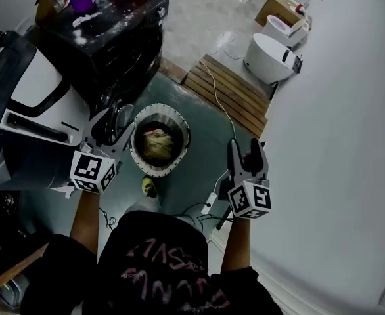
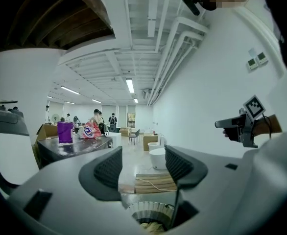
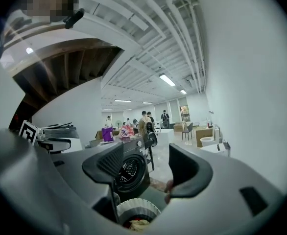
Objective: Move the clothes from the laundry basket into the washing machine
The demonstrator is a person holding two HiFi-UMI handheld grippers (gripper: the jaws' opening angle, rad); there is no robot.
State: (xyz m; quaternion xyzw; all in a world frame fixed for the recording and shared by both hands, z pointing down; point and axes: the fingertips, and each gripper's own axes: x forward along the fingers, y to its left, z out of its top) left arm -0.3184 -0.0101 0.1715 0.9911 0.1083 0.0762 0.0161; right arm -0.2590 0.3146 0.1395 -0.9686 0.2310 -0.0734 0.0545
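With the left gripper (image 1: 115, 125) and right gripper (image 1: 246, 151) both spread and empty above the white ribbed laundry basket (image 1: 159, 108) on the floor, the crumpled beige clothes (image 1: 158, 144) inside await a downward reach and pinch, then the dark front-loading washing machine (image 1: 113, 44).

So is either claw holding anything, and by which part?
Nothing is held: the left claw and the right claw are both open and empty.

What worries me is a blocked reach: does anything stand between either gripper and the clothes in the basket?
Nothing visible does. The clothes lie uncovered in the open-topped laundry basket, right beside the left gripper and off to the left of the right gripper. Both grippers are open and empty.
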